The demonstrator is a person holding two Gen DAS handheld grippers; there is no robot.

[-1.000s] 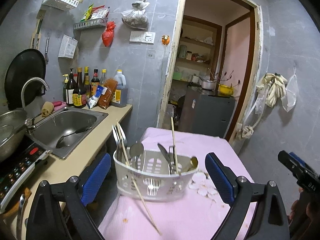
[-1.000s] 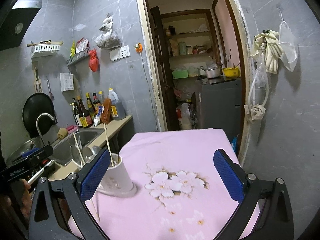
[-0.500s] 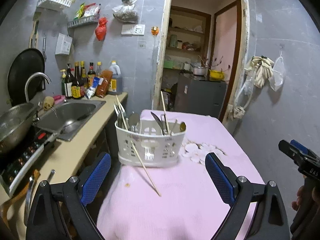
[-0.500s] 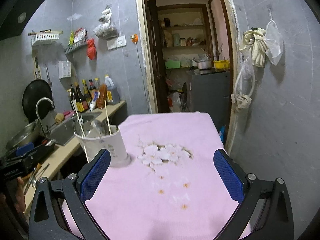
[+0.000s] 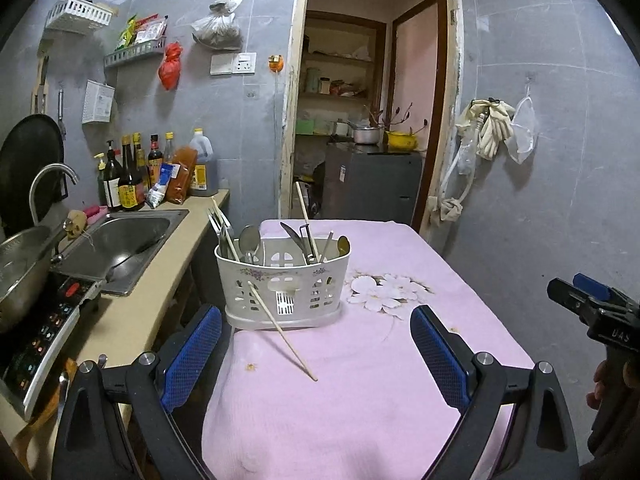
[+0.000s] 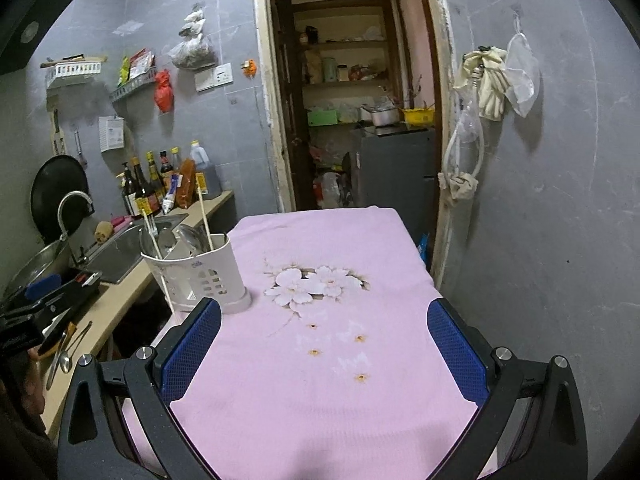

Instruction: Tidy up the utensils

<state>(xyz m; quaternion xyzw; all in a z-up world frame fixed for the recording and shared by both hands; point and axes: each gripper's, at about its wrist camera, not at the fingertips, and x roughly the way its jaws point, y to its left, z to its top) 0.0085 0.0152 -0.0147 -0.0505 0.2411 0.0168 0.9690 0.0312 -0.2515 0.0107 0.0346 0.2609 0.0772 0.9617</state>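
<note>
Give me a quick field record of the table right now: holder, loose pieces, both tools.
holder: white utensil caddy standing upright at the table's left edge, on the pink cloth
in holder: spoon, knife, upright chopstick, other pieces I cannot identify
loose: one chopstick leaning on the caddy's front, its tip resting on the cloth
left tool: open, empty, behind the loose chopstick
right tool: open, empty, above bare cloth
counter: sink to the left

Black forked frames on left gripper (image 5: 316,354) and right gripper (image 6: 324,346), silver screws behind blue mesh-textured pads (image 5: 191,356).
</note>
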